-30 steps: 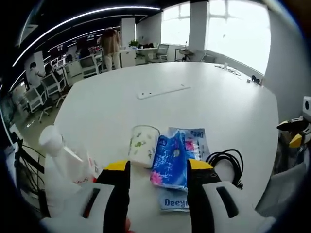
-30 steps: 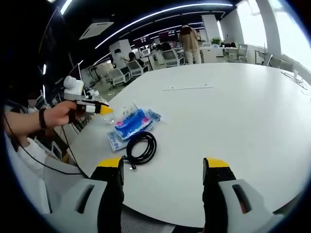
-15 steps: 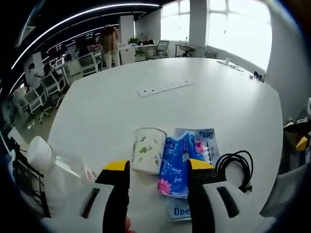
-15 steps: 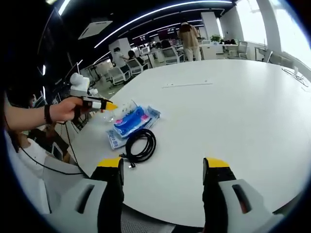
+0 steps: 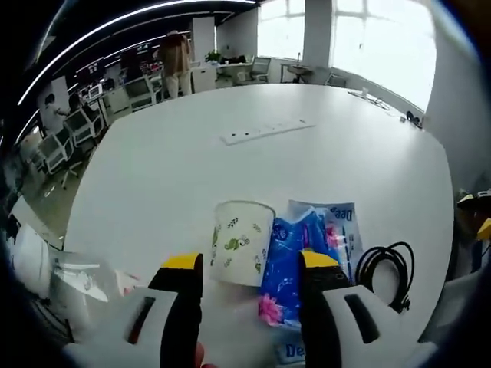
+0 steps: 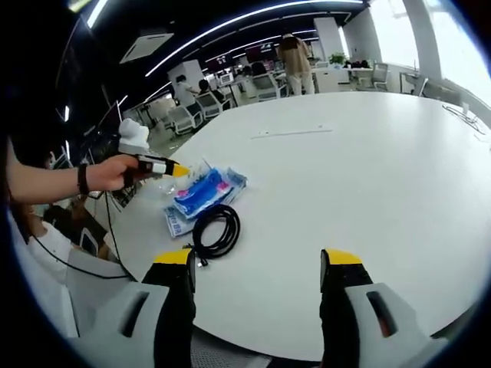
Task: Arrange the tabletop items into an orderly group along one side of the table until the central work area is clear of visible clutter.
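**Inspector:** Start at the jaws. Left gripper (image 5: pixel 247 264)?

**Assistant:** Jaws spread apart, nothing between the pads. In the left gripper view the paper cup (image 5: pixel 242 243), white with a leaf print, stands just ahead of the gap at about 12 o'clock, untouched as far as I can tell. In the right gripper view that gripper (image 6: pixel 165 167) hovers at the table's near edge, held in a person's hand (image 6: pixel 107 173).

**Inspector:** Right gripper (image 6: pixel 257 267)?

**Assistant:** Also released, jaws wide, empty, over bare table (image 6: pixel 368 169) well apart from the items.

**Inspector:** Where do the items lie?

**Assistant:** Clustered near one edge. In the left gripper view, the blue tissue pack (image 5: pixel 290 257) sits at 3 o'clock of the cup, touching or nearly so, on top of a flat printed packet (image 5: pixel 337 222). The coiled black cable (image 5: pixel 383 264) lies further out at 3 o'clock. A clear plastic bag (image 5: pixel 84 280) shows at 9 o'clock, blurred.

**Inspector:** Progress?

**Assistant:** My judgement: largely done. The centre carries no clutter except a white strip (image 5: pixel 265 132), apparently a built-in socket panel. What remains is tidying the group itself; the cup looks to be the piece in hand, and the cable lies loose.
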{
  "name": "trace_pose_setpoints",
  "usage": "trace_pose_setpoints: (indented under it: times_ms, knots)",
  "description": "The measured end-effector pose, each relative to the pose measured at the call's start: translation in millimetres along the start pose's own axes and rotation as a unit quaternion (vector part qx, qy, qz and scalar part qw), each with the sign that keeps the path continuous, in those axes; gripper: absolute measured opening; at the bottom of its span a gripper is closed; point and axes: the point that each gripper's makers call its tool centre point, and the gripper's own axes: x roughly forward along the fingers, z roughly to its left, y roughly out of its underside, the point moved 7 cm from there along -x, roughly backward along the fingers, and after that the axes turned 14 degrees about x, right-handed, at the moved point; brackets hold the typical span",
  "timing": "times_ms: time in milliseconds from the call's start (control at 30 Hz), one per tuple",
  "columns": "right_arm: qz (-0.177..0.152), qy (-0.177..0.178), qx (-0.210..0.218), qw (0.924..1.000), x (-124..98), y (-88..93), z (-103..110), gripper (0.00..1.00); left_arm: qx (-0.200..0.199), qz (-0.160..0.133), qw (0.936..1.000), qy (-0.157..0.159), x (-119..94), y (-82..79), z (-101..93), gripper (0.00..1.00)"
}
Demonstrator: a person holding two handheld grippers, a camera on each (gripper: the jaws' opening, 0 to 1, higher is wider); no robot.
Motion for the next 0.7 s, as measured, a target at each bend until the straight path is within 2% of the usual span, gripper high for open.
trace_pose_setpoints:
  times_ms: [500, 700]
  knots:
    - [0.010, 0.012, 0.009, 0.9998, -3, 6.7, -8, 0.65, 0.007, 0.027, 0.9996, 0.000, 24, 4.0, 4.2, 0.51]
    - [0.010, 0.017, 0.007, 0.9998, -6, 3.5, -9, 0.65, 0.000, 0.031, 0.9995, 0.004, 32, 4.5, 5.5, 0.51]
